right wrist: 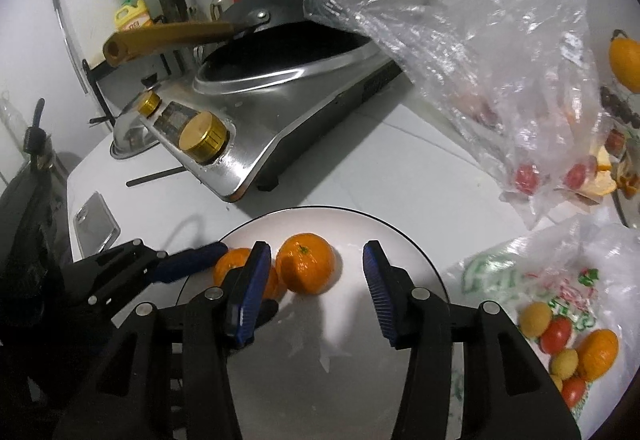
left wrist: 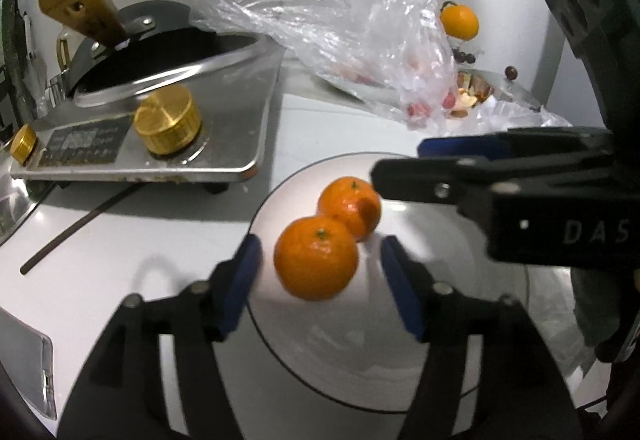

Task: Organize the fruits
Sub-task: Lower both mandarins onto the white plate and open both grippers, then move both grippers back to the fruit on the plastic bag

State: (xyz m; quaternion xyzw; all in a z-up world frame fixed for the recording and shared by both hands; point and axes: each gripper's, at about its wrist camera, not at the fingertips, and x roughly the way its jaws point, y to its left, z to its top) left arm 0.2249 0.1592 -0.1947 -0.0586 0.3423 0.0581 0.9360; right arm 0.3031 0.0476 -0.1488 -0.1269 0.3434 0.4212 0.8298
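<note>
Status: two mandarins rest on the white plate, touching each other, near its far rim. I read this as two fruits sorted, with the task well short of complete.

My left gripper stands open around the nearer mandarin, pads clear of the skin on both sides. My right gripper is also open above the plate, with the other mandarin ahead between the fingers and nothing gripped.

Remaining: a printed bag on the counter to the right holds mixed red, yellow and orange fruit. A clear bag holds several red ones. One orange fruit sits at the back.

Legible text: "DAS" on the right gripper body. The bag print and stove panel are unreadable.
</note>
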